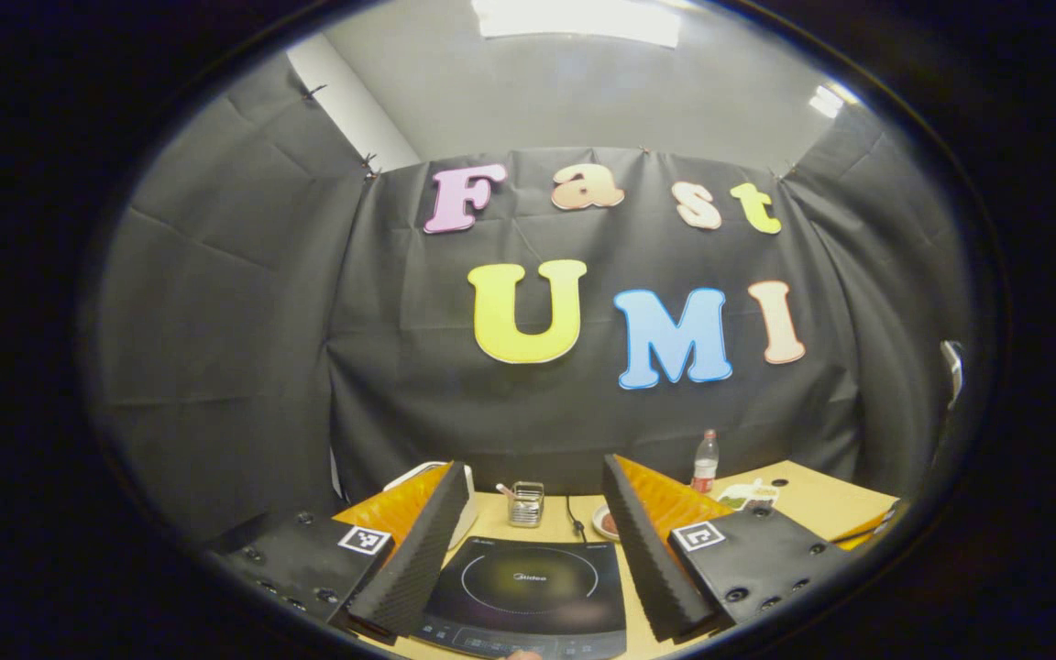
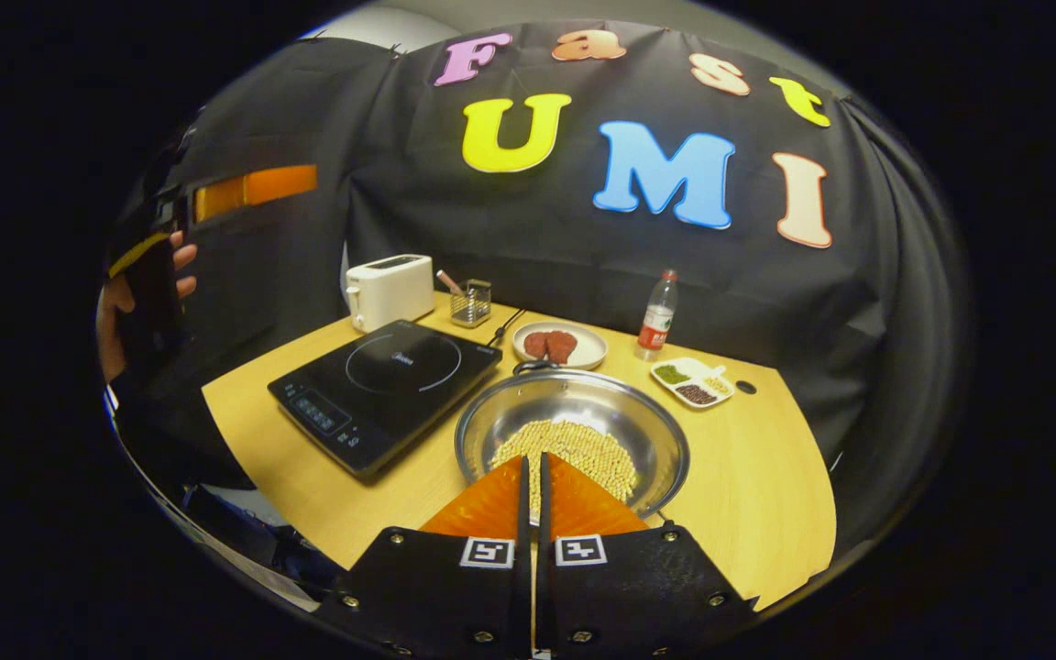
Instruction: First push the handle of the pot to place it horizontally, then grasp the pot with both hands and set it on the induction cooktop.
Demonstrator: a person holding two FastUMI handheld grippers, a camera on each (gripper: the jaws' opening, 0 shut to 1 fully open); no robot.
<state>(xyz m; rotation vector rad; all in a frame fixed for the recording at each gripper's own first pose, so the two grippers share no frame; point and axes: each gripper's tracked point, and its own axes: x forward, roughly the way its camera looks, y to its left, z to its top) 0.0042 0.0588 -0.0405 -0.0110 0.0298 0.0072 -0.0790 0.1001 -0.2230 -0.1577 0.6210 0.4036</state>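
Steel and round, the pot (image 2: 572, 438) sits on the wooden table (image 2: 766, 513) in the right gripper view, its floor covered with a layer of pale beans (image 2: 583, 451). One dark handle (image 2: 533, 367) shows at the pot's far rim, pointing toward a plate of meat (image 2: 559, 346) just beyond it. The right gripper (image 2: 533, 472) hangs over the pot's near rim with its two fingers brought together, only a thin slit between them and nothing clamped; whether the tips touch the rim cannot be told. The cooktop (image 2: 388, 386) lies just left of the pot, close beside it but apart, its ring bare. Behind the cooktop stand a white toaster (image 2: 390, 290) and a small wire holder (image 2: 471, 303); farther right are a bottle (image 2: 658, 314) and a divided dish of seeds (image 2: 693, 381). At the far left of this view a hand (image 2: 138, 307) holds the other gripper raised well above the table. In the left gripper view, the left gripper (image 1: 533, 513) is spread wide, holding nothing, and looks down on the cooktop (image 1: 528, 591) lying between its fingers, with the wire holder (image 1: 525, 503) and bottle (image 1: 705, 462) beyond.
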